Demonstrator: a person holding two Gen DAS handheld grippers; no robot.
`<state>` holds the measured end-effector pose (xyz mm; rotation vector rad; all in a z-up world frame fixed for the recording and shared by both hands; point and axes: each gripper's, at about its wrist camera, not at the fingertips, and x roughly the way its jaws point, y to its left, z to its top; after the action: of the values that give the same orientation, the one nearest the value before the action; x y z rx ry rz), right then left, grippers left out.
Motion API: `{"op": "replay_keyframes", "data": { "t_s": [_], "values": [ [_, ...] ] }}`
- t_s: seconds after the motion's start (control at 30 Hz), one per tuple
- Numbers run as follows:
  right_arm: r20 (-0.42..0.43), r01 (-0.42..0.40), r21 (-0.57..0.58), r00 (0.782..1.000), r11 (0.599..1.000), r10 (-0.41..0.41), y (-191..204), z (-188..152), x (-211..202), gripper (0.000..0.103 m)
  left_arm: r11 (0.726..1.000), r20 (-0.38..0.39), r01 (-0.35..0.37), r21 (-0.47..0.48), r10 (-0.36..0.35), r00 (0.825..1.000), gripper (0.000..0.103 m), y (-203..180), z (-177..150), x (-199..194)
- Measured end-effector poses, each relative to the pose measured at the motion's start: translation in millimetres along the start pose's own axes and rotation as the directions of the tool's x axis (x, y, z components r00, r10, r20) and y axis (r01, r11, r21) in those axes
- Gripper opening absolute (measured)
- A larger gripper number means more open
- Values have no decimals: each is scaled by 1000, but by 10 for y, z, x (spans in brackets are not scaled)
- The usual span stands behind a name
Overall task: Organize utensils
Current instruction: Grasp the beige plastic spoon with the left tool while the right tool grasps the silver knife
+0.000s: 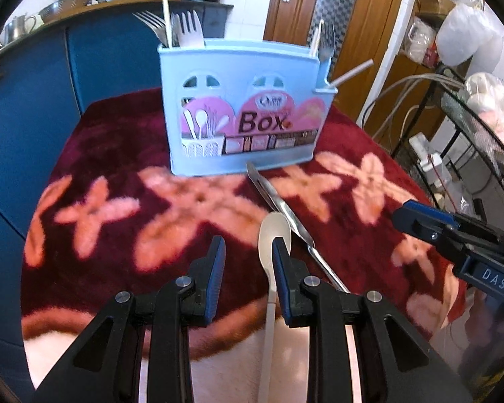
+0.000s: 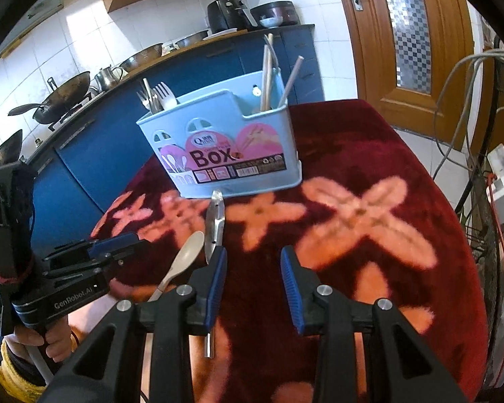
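A light blue utensil box [image 1: 242, 107] stands on the red flowered cloth [image 1: 117, 154]; it also shows in the right wrist view [image 2: 228, 147]. It holds forks [image 1: 184, 30] at its left end and chopsticks [image 2: 268, 74] at its right end. A white plastic spoon [image 1: 273, 245] and a metal knife [image 1: 285, 211] lie on the cloth in front of it. My left gripper [image 1: 248, 258] is open above the cloth, its right finger beside the spoon bowl. My right gripper [image 2: 253, 268] is open and empty, its left finger over the knife [image 2: 214, 221], with the spoon [image 2: 184, 258] to its left.
A blue kitchen counter [image 2: 84, 141] with woks, pots and bowls runs behind the table. A wooden door [image 2: 403, 33] is at the back right. A wire fan guard with cables [image 1: 470, 127] stands off the table's right edge.
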<state>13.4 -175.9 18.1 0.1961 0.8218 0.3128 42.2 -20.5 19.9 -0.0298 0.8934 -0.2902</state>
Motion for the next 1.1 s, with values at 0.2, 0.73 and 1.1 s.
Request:
{"op": "replay_keyframes", "data": {
  "t_s": [0.2,0.73,1.1],
  "values": [
    [-9,-2,21,1000,1000,2,-78,-38,25,36,1000,-65,18,25,-17,998,28,-77,-53,137],
    [-30,-5,46,1000,999,6,-200,-77,95,36,996,-139,13,83,-1,990,27,-190,-100,427],
    [-56,-15,22,998,1000,16,-116,-44,178,36,999,-45,33,-6,-33,998,19,-15,-22,261]
  ]
}}
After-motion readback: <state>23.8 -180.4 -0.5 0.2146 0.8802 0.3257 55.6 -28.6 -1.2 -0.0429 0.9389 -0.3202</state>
